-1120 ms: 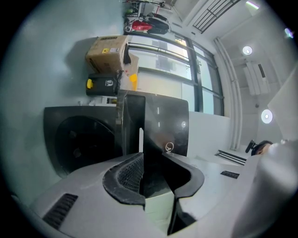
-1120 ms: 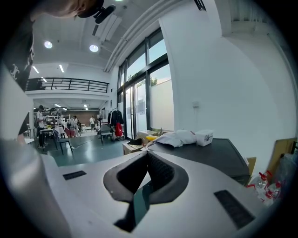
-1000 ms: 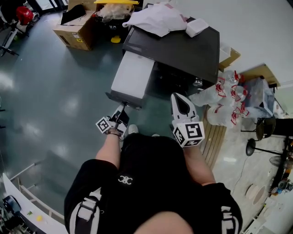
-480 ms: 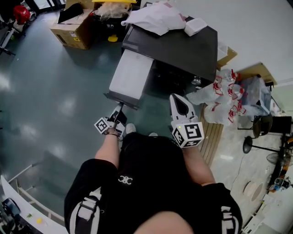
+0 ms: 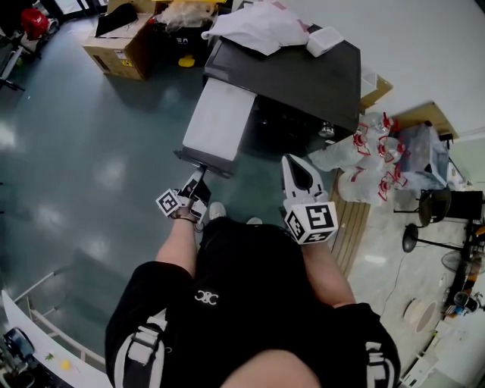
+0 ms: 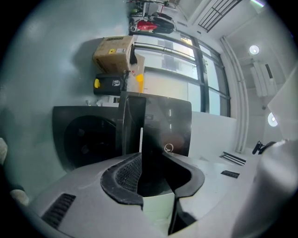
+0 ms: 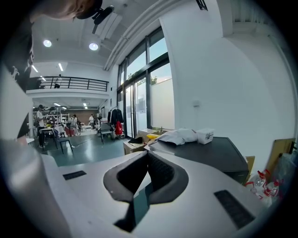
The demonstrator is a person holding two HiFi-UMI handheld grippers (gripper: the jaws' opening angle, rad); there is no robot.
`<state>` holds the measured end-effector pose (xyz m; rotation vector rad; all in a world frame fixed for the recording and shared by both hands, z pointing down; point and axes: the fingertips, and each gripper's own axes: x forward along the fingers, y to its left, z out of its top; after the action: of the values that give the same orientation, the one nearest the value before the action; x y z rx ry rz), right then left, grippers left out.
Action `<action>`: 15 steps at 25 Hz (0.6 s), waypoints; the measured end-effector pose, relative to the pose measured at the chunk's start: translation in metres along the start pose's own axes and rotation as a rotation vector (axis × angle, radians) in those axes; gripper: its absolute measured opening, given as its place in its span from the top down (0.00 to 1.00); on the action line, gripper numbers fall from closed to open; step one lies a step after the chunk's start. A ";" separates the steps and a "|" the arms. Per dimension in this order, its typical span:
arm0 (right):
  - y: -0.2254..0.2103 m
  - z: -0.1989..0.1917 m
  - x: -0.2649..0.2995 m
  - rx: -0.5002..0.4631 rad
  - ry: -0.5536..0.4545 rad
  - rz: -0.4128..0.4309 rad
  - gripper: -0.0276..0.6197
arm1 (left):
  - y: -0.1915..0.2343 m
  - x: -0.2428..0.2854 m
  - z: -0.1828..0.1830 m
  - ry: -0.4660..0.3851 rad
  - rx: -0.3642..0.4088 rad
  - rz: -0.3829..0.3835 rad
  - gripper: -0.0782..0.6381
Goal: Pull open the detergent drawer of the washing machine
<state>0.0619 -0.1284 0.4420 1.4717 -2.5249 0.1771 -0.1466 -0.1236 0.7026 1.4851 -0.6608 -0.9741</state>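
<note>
Washing machine (image 5: 303,76): dark cabinet standing on the grey-green floor (image 5: 91,151), seen from above.

Detergent drawer (image 5: 220,121): stands drawn well out of the machine's front toward the person. Its pale upper face is exposed, and its dark front panel is at the near end.

Left tongs (image 5: 198,176): at the drawer's near end. In the left gripper view the left tongs (image 6: 152,158) are clenched on the dark front panel (image 6: 160,125), with a pad on either side of it. The machine's round door shows beyond, to the left.

Right tongs (image 5: 297,168): held clear of the machine, beside the drawer and not touching it. In the right gripper view the right tongs (image 7: 148,155) are closed tip to tip with nothing between them.

On top of the machine: a crumpled white cloth (image 5: 258,23) and a small white box (image 5: 324,42) just beside it.

Surroundings: a cardboard box (image 5: 125,45) on the floor beyond the machine, and a heap of clear bottles with red labels (image 5: 371,159) against its right side
</note>
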 end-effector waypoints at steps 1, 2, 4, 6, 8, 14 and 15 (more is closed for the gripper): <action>0.001 0.000 0.000 0.001 -0.002 0.006 0.95 | 0.001 -0.001 0.000 -0.003 -0.001 0.018 0.73; 0.003 0.001 0.000 0.001 -0.004 0.013 0.95 | 0.002 -0.002 0.003 -0.015 0.003 0.042 0.73; 0.007 0.001 0.000 0.002 -0.009 0.031 0.95 | 0.007 -0.009 0.012 -0.055 0.039 0.101 0.73; 0.010 0.003 0.002 0.007 -0.016 0.051 0.95 | 0.010 -0.017 0.020 -0.059 0.120 0.181 0.73; 0.013 0.006 0.004 0.013 -0.026 0.069 0.95 | 0.011 -0.028 0.022 -0.020 0.229 0.301 0.73; 0.017 0.015 0.008 0.049 -0.065 0.117 0.95 | -0.022 -0.054 0.036 0.048 0.623 0.597 0.77; 0.019 0.017 0.009 0.055 -0.072 0.125 0.95 | -0.033 -0.057 0.040 0.032 0.683 0.627 0.80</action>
<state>0.0393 -0.1305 0.4278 1.3638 -2.6917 0.2181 -0.2135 -0.0902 0.6826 1.6922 -1.4237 -0.2322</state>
